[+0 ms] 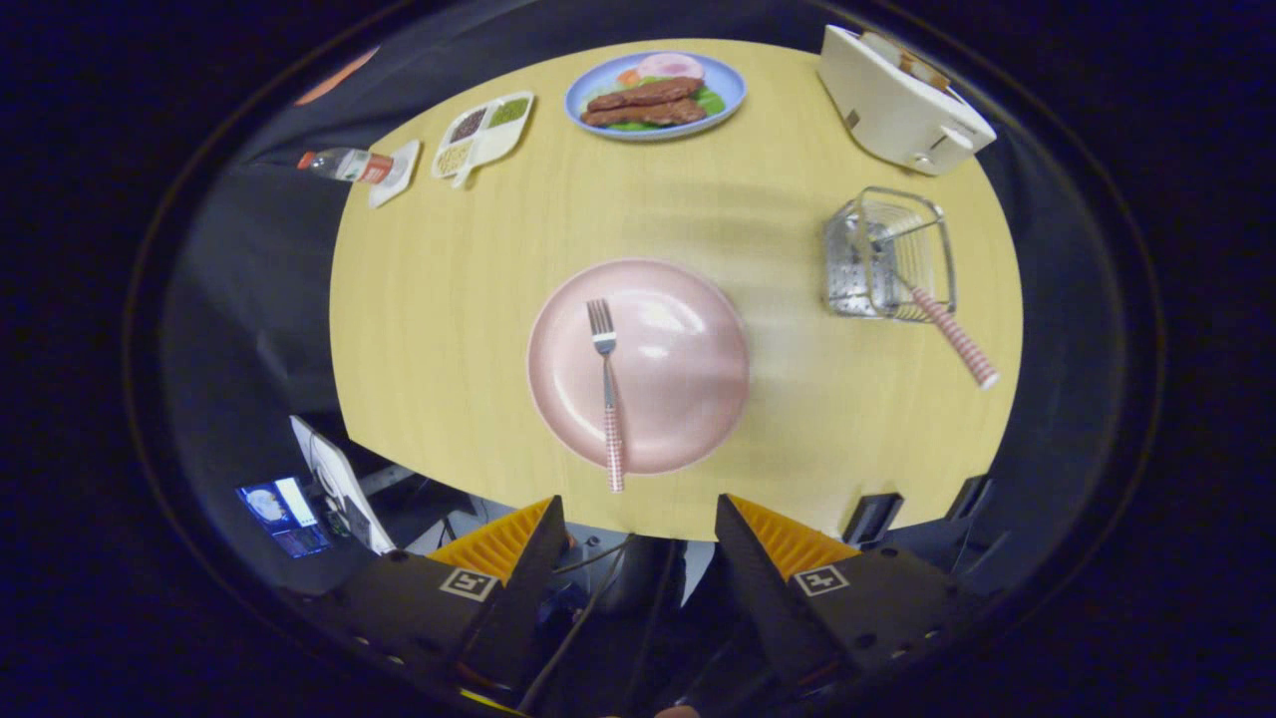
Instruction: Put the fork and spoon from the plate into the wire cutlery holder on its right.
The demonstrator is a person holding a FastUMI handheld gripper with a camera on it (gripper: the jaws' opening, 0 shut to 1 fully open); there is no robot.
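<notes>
Gripper [638, 524] open wide, fingers spread apart, nothing held between them; it hangs back over the near edge of the table [439, 329], high above it. Fork [608, 389] lies on the pink plate [688, 389], just ahead of the fingers: metal tines and neck pointing away, checked red-and-white handle running back toward the gripper, handle end sticking out past the plate's near rim. Fork sits on the left half of the plate; rest of the plate is bare and glossy with light glints. Spoon [947, 329] is already in the wire cutlery holder [887, 254], to the right of the plate and well apart from it: same checked handle, leaning out over the holder's near right edge, bowl end down inside and hard to make out through the wires. Holder is a square metal basket with a perforated base. Beyond: white toaster [902, 100] at far right, blue plate of food [653, 95] at far middle, divided tray [483, 135] and a bottle [344, 165] at far left.
</notes>
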